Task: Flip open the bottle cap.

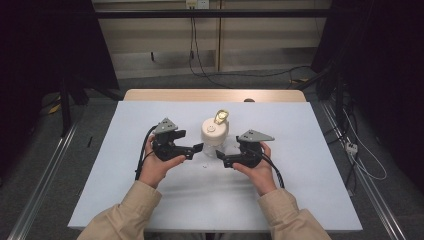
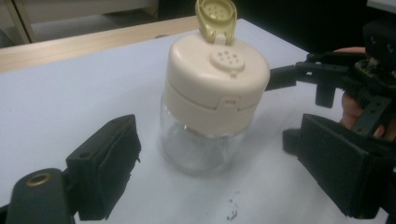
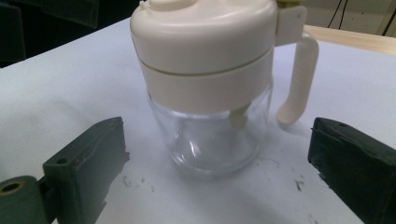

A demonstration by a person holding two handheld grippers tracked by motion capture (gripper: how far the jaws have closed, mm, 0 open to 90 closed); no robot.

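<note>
- Left tongs (image 1: pixel 197 148) and right tongs (image 1: pixel 220 159) both gape, released, flanking the shaker jar (image 1: pixel 215 132) standing upright mid-counter (image 1: pixel 125 190).
- Its flip cap (image 2: pixel 215 15) stands open; a lopsided squeeze could tip it and spill through the holes.
- The smooth glass body (image 3: pixel 210 135) may slip; the handle (image 3: pixel 299 74) could snag a jaw.

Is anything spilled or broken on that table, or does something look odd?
Nothing looks broken. The clear glass shaker jar with a cream plastic lid stands upright, its yellowish flip cap hinged open. A few dark specks lie on the white table cover near its base.
</note>
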